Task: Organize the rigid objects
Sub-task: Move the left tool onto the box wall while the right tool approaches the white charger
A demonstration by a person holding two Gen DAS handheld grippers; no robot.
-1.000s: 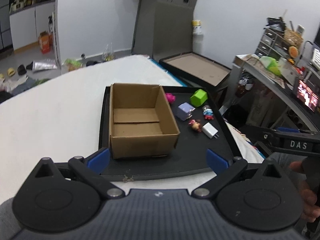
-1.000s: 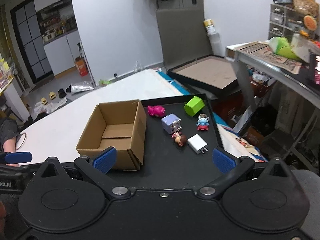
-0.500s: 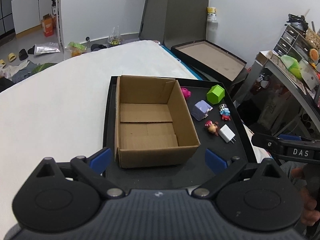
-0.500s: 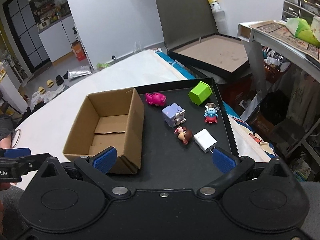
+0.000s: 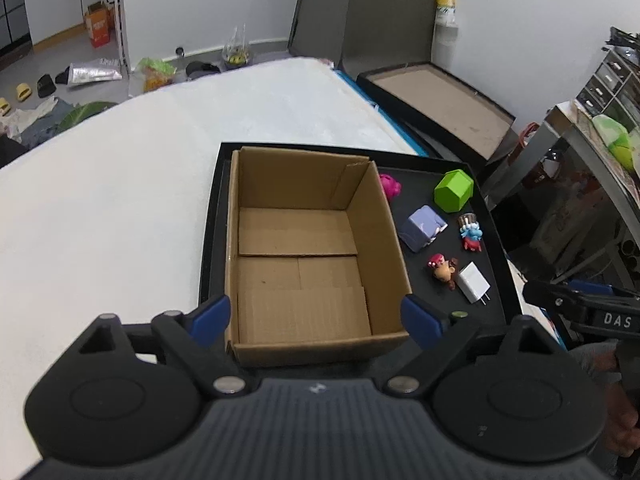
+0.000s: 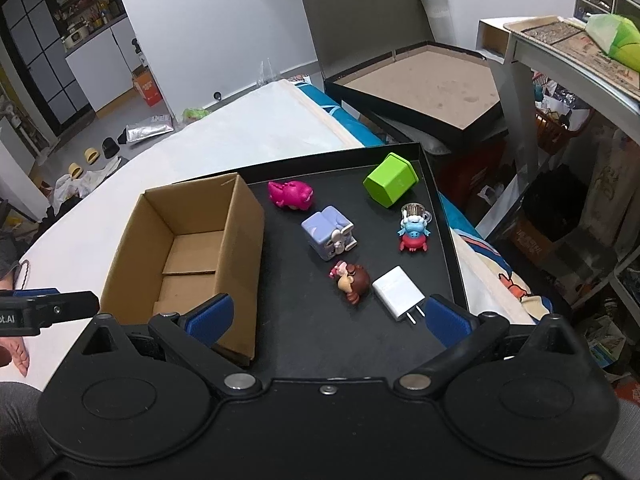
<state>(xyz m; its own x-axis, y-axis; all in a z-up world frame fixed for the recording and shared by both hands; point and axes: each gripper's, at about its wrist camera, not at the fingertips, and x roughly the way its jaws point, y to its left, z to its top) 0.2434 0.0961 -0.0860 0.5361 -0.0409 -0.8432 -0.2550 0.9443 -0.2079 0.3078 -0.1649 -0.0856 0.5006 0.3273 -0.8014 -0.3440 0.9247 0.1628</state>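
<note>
An empty open cardboard box (image 5: 300,256) stands on the left part of a black tray (image 5: 496,280). To its right lie a pink toy (image 6: 290,194), a green hexagonal block (image 6: 390,178), a lavender cube (image 6: 328,232), a blue and red figure (image 6: 414,228), a brown-haired figure (image 6: 350,278) and a white charger (image 6: 398,292). My left gripper (image 5: 316,318) hovers at the box's near end, its jaws closing with the box's near corners between the pads; I see no press. My right gripper (image 6: 328,318) is open over bare tray (image 6: 312,332), with the charger just inside its right fingertip (image 6: 448,320).
The tray lies at the right edge of a white tabletop (image 5: 120,200). Behind it stands a large open black case with a brown floor (image 6: 420,80). A metal shelf (image 6: 560,52) with clutter rises at the right. The floor at the far left holds shoes and bags.
Both grippers have come forward and down toward the tray, so the box and toys look nearer. The left pads have drawn in a little beside the box's near corners.
</note>
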